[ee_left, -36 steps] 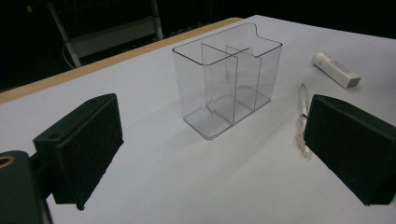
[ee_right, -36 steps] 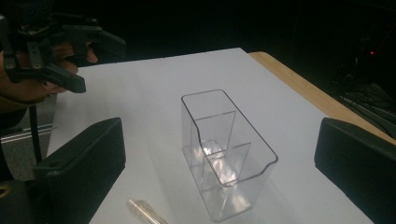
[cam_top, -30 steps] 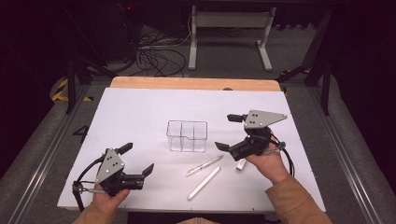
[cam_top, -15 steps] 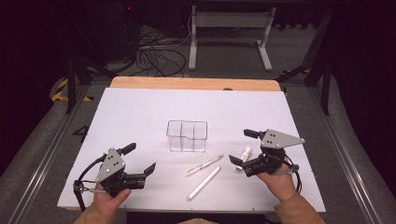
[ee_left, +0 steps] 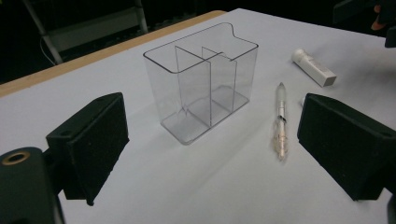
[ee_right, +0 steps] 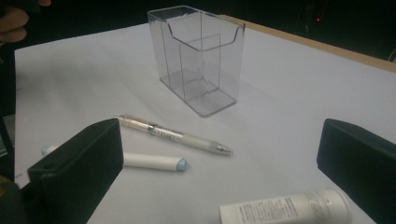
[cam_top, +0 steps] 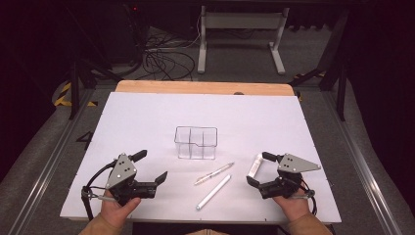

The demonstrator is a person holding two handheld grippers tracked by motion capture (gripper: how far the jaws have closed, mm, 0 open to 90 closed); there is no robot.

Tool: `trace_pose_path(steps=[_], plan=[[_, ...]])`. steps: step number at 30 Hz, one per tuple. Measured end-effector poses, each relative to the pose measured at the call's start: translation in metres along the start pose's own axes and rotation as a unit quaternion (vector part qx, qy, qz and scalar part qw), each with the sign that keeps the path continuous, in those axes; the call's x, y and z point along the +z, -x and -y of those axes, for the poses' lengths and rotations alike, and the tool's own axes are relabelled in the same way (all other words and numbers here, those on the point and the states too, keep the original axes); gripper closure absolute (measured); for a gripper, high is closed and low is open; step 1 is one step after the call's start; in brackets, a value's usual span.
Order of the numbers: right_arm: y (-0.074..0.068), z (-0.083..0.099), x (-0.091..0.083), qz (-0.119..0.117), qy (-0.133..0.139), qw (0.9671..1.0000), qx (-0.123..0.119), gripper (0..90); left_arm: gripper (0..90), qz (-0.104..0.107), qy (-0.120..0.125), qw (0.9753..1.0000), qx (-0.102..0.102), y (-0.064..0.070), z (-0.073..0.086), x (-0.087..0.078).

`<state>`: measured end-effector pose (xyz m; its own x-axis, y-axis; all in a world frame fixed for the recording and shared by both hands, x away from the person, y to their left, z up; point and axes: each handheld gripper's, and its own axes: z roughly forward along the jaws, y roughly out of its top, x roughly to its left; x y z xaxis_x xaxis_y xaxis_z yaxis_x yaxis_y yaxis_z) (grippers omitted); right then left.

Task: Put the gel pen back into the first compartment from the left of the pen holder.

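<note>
Right tongs point(cam_top: 255, 168), jaws apart, bracket white tube point(cam_top: 254, 165) | tube's long axis runs probably toward clear organizer point(cam_top: 195, 142) | left tongs point(cam_top: 151, 166) apart, farther away, holding nothing.

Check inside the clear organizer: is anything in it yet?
The clear organizer looks empty: through its walls only the dividers and bare floor show. The pen, marker and white tube lie outside on the table.
</note>
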<state>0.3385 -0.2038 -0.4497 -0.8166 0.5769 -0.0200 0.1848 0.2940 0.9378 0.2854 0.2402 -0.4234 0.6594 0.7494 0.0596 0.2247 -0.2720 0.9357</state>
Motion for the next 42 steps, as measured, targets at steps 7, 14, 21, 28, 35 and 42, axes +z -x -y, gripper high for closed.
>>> trace_pose_path(steps=[7, 14, 21, 28, 35, 42], plan=[[0.006, 0.015, -0.002, 0.008, 0.000, 1.0000, 0.006, 0.3, 10.0, 0.000, -0.030, 0.9995, 0.011, 0.002, -0.008, 0.009], [0.009, 0.020, -0.002, 0.009, 0.003, 0.9998, 0.016, 0.3, 9.9, 0.021, -0.036, 0.9991, 0.002, 0.004, -0.014, 0.014], [0.011, 0.027, -0.001, 0.009, 0.006, 0.9996, 0.027, 0.4, 10.7, 0.043, -0.040, 0.9983, 0.001, 0.010, -0.024, 0.023], [0.011, 0.028, -0.003, 0.012, 0.013, 0.9995, 0.027, 0.4, 10.7, 0.063, -0.049, 0.9967, 0.014, 0.021, -0.035, 0.040], [0.011, 0.029, -0.001, 0.011, 0.007, 0.9996, 0.026, 0.4, 11.2, 0.080, -0.056, 0.9950, 0.017, 0.028, -0.045, 0.056], [0.010, 0.029, -0.001, 0.007, 0.008, 0.9997, 0.024, 0.8, 11.2, 0.087, -0.061, 0.9941, 0.024, 0.033, -0.051, 0.072]])
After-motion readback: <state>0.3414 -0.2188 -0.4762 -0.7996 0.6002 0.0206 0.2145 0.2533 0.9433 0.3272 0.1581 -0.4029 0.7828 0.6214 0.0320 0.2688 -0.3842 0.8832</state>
